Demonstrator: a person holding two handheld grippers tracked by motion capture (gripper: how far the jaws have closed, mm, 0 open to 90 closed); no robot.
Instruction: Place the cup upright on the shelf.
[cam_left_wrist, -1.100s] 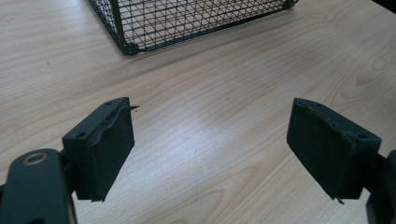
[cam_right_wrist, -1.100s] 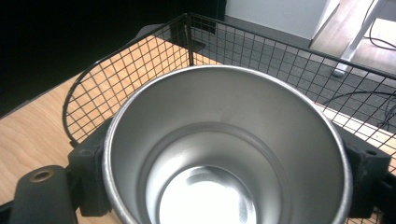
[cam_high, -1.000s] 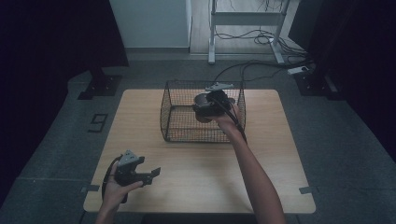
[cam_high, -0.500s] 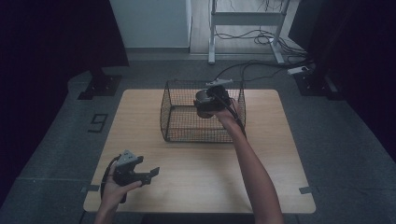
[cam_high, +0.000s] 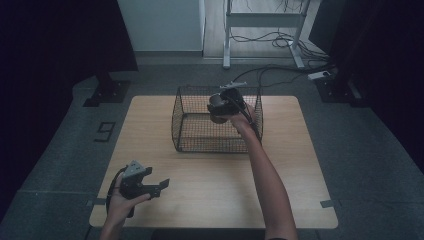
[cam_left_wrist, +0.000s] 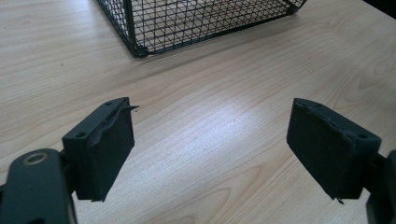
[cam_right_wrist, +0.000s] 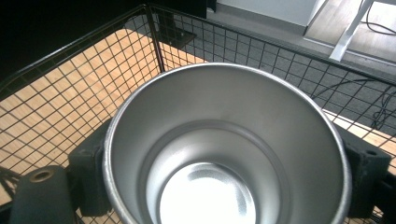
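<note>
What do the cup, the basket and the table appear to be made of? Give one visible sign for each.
Cup: probably brushed steel, silvery with soft reflections.
Basket: thin black wire welded in a square grid, likely coated.
Table: pale wood or wood-look laminate, showing grain lines.

A lab or recording studio: a lone wooden worktop (cam_high: 300, 150) on grey carpet (cam_high: 65, 150), black curtains (cam_high: 50, 40) around, floor cables (cam_high: 270, 75), a metal stand (cam_high: 260, 22).

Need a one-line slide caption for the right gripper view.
Right gripper clamps an empty metal cup over the wire basket.
</note>
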